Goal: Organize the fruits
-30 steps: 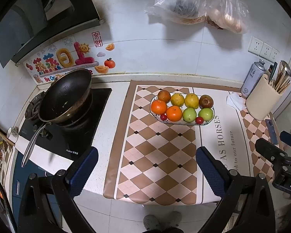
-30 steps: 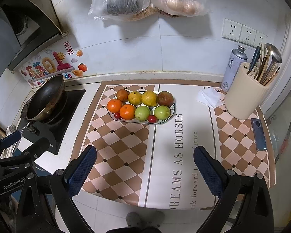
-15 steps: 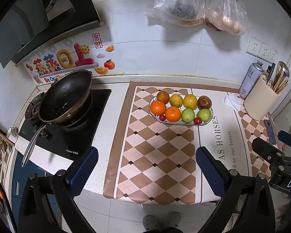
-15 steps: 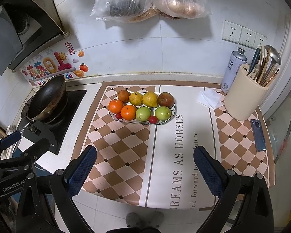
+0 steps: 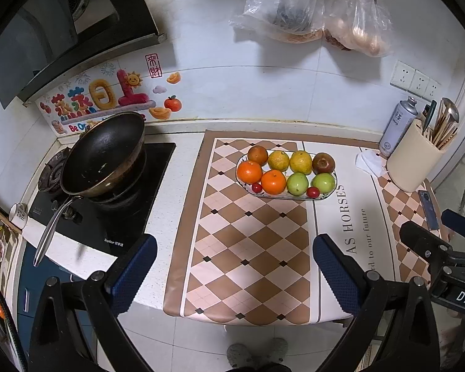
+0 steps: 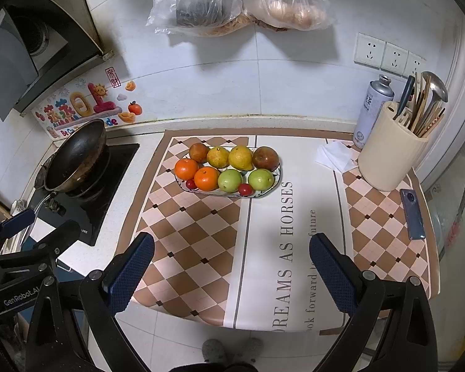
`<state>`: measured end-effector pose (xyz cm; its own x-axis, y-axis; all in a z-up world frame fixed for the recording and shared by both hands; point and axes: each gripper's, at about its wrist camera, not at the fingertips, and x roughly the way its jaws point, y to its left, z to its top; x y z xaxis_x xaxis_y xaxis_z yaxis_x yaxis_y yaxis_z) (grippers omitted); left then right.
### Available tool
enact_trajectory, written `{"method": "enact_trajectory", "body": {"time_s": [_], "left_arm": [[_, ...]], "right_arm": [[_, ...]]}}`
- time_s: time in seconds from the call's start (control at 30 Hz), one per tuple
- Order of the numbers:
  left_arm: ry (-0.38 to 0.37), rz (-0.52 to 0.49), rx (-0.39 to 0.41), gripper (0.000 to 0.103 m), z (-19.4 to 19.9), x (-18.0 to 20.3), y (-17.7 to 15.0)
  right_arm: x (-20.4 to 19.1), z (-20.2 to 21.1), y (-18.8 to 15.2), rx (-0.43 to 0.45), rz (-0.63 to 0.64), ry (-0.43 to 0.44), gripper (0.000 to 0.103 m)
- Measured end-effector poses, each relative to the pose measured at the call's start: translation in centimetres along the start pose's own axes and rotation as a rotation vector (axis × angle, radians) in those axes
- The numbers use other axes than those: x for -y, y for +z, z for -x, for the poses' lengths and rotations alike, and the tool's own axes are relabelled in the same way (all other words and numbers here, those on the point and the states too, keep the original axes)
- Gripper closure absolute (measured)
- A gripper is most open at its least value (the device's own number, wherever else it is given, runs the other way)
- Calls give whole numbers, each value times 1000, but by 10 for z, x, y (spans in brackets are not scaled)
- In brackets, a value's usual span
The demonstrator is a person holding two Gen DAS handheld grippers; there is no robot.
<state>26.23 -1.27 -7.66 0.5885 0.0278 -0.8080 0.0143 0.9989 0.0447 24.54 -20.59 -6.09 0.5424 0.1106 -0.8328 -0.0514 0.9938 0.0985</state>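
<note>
An oval plate (image 5: 334, 186) (image 6: 276, 183) sits on the checkered mat at the back of the counter. It holds oranges (image 5: 249, 171) (image 6: 206, 178), yellow citrus (image 5: 300, 161) (image 6: 240, 157), two green fruits (image 5: 297, 183) (image 6: 230, 180), a dark red fruit (image 5: 323, 163) (image 6: 265, 158) and small red tomatoes (image 5: 313, 191) (image 6: 245, 189). My left gripper (image 5: 234, 262) is open and empty, held back over the counter's front edge. My right gripper (image 6: 232, 260) is open and empty too, also well short of the plate.
A black wok (image 5: 104, 153) sits on the stove at left. A beige utensil holder (image 6: 389, 152), a spray can (image 6: 372, 108), a white tissue (image 6: 333, 155) and a phone (image 6: 413, 214) are at right. Plastic bags (image 6: 232, 0) hang on the wall.
Both grippers have drawn back and up slightly, so the plate looks a little farther away. Both stay open and empty; the fruit has not moved.
</note>
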Motion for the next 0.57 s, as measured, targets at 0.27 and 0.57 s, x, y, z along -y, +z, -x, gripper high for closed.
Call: {"method": "enact_trajectory", "body": {"time_s": [0.27, 0.57], "left_arm": [[-3, 1, 1, 0, 1, -1, -1], [3, 0, 12, 0, 4, -2, 0]], "right_arm": [[-1, 3, -3, 4, -3, 1, 1], [-4, 6, -6, 2, 1, 10, 1]]}}
